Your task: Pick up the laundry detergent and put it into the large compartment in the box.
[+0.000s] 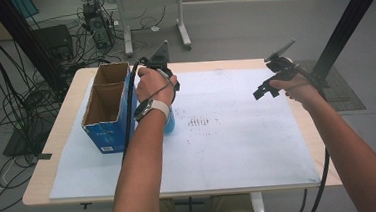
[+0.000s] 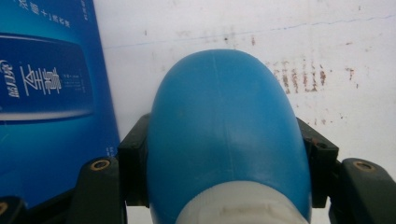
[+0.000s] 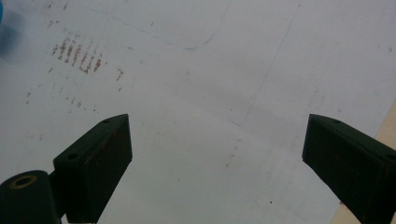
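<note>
The high view looks forward and down from above the person's side, taking in the whole worktop [image 1: 52,130]. The left gripper view sits very close behind a blue bottle [image 2: 229,135], facing the white mat [image 2: 243,28]. The right gripper view looks down from farther off; both share the mat's brown smudges [image 3: 77,51].

A white sheet [image 1: 238,132] marked with brown smudges [image 1: 199,121] covers a wooden table [image 1: 53,140]. Beyond it, cables [image 1: 5,98] sprawl across the grey floor [image 1: 230,28] near a desk's legs [image 1: 183,28].
</note>
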Available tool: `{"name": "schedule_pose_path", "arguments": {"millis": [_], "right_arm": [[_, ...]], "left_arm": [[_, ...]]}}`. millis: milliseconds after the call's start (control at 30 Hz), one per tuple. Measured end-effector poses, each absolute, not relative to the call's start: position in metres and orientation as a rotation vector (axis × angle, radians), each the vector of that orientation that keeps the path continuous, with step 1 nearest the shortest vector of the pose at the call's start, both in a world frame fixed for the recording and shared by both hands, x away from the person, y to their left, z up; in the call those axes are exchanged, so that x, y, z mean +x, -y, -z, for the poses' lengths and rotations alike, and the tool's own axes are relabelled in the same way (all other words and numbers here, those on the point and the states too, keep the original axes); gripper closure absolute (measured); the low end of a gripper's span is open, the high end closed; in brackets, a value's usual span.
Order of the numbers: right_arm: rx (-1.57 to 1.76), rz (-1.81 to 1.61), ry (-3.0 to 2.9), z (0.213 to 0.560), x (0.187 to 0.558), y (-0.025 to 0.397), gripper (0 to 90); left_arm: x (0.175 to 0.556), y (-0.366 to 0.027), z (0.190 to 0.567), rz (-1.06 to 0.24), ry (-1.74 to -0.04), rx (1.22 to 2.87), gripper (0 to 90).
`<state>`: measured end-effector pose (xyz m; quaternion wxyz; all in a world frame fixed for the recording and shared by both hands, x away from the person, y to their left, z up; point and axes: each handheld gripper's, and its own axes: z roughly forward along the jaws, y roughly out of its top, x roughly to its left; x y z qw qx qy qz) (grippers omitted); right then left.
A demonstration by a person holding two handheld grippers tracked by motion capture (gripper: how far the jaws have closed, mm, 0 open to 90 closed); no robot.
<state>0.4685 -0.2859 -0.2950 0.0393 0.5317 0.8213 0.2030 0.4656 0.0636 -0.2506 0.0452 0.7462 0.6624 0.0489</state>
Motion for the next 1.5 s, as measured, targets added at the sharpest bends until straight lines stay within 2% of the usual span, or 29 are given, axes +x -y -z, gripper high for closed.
{"name": "schedule_pose_path", "arguments": {"millis": [1500], "right_arm": [[1.618, -0.669, -2.514, 0.286, 0.456, 0.279, 8.4]], "left_arm": [[0.442, -0.076, 0.143, -0.085, -2.015, 2.256, 37.1]]}}
